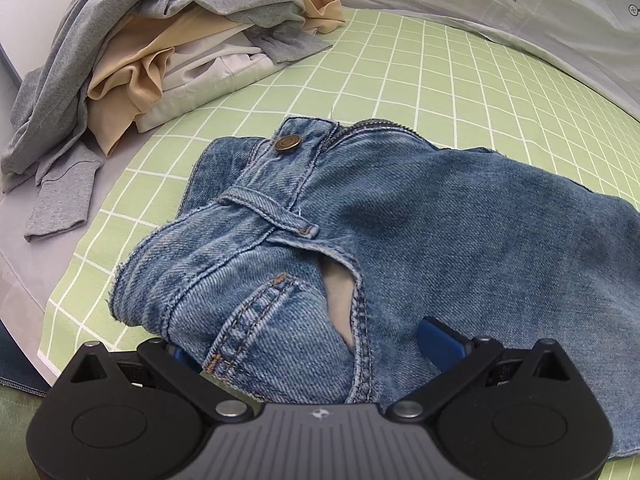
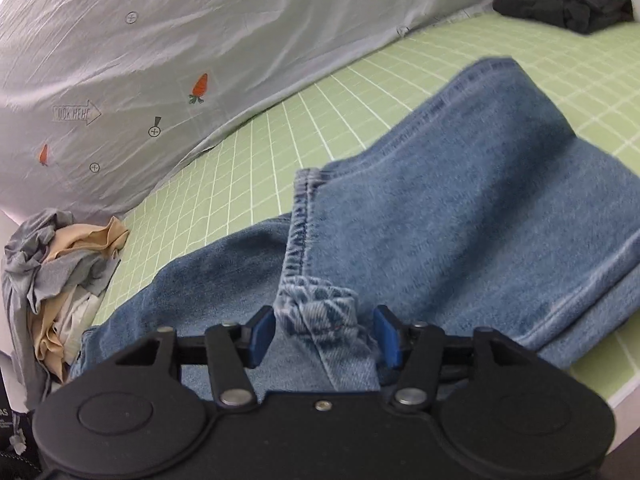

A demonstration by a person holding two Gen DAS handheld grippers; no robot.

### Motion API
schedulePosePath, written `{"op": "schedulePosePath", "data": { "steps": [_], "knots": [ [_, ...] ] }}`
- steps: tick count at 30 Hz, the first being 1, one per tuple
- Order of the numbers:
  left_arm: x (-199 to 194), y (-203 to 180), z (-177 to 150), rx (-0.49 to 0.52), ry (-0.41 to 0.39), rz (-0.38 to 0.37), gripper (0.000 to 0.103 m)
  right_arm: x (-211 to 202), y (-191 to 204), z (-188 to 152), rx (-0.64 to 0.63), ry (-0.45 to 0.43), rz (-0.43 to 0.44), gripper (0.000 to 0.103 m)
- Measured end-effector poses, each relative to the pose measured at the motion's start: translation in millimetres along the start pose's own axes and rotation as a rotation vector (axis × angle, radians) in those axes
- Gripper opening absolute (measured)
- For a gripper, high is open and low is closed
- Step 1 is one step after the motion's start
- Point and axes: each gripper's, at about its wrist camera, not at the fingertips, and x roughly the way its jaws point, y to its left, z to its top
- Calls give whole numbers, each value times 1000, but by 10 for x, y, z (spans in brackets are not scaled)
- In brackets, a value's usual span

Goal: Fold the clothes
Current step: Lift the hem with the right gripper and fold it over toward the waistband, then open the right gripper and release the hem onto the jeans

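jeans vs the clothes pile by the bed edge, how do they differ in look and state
The jeans are one blue denim garment, spread over the green checked sheet; the clothes pile is several thin grey, beige and white garments, crumpled in a heap. Both grippers have denim between their fingers, the left gripper near the pocket, the right gripper at a bunched seam; nothing touches the pile. Both lie on the bed.

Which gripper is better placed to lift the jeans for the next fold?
Probably the right gripper: its blue fingers stand on both sides of a bunched hem of the jeans. The left gripper is wide open around the pocket area.
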Motion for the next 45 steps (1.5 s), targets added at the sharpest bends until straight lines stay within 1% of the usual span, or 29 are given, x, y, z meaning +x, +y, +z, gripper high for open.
{"op": "schedulePosePath", "data": {
  "steps": [3, 4, 7, 9, 11, 13, 15, 16, 17, 19, 20, 21, 24, 27, 31, 33, 34, 36, 37, 38, 39, 40, 41, 42, 43, 44, 45],
  "knots": [
    [4, 0, 14, 3, 4, -2, 103, 35, 325, 49, -197, -66, -76, 59],
    [3, -1, 15, 3, 4, -1, 103, 115, 428, 68, -264, -61, -94, 62],
    [-1, -6, 15, 6, 4, -1, 103, 430, 691, 70, -430, -29, -173, 63],
    [1, 1, 15, 7, 4, -7, 103, 620, 739, 64, -450, -3, -224, 63],
    [5, 10, 16, 7, 5, -13, 103, 792, 728, 75, -427, 34, -266, 63],
    [8, 19, 16, 7, 5, -20, 103, 898, 706, 67, -422, 60, -283, 63],
    [12, 29, 17, 7, 5, -26, 103, 937, 692, 49, -435, 66, -296, 61],
    [14, 33, 17, 7, 5, -29, 103, 916, 682, 53, -427, 58, -293, 53],
    [15, 38, 17, 7, 5, -32, 103, 895, 671, 57, -418, 49, -291, 35],
    [19, 47, 18, 7, 5, -39, 103, 852, 651, 65, -400, 33, -287, 24],
    [21, 51, 18, 6, 6, -42, 103, 831, 640, 68, -391, 24, -285, 14],
    [24, 54, 18, 5, 7, -46, 103, 810, 630, 72, -383, 16, -283, 11],
    [31, 62, 18, 4, 6, -53, 103, 637, 656, 105, -335, -51, -247, 10],
    [35, 66, 18, 5, 5, -59, 103, 406, 733, 129, -279, -115, -176, 10],
    [42, 79, 20, 6, 3, -69, 103, 240, 861, 106, -249, -145, -74, 10],
    [42, 82, 23, 4, 2, -73, 103, 315, 942, 19, -282, -111, -36, 9],
    [41, 86, 25, 2, 3, -75, 103, 397, 979, -47, -310, -78, -31, 10],
    [41, 97, 32, -2, 6, -83, 103, 625, 1006, -214, -346, 16, -53, 10],
    [40, 105, 37, -2, 8, -88, 103, 742, 998, -288, -350, 64, -65, 13],
    [33, 120, 48, 2, 14, -99, 103, 803, 1001, -343, -362, 92, -75, 24],
    [24, 139, 61, 9, 22, -113, 103, 810, 1030, -377, -387, 96, -86, 31],
    [8, 166, 77, 18, 30, -132, 103, 816, 1059, -412, -412, 100, -97, 43],
    [-26, 208, 88, 24, 33, -149, 103, 809, 1089, -434, -436, 96, -112, 67],
    [-69, 257, 94, 25, 32, -164, 102, 774, 1121, -433, -456, 77, -131, 79],
    [-116, 314, 91, 20, 28, -180, 102, 735, 1145, -432, -473, 54, -145, 88],
    [-166, 376, 84, 11, 23, -197, 102, 698, 1145, -424, -481, 32, -150, 88],
    [-218, 438, 80, 0, 13, -193, 102, 681, 1133, -405, -481, 25, -156, 88]
  ]
}}
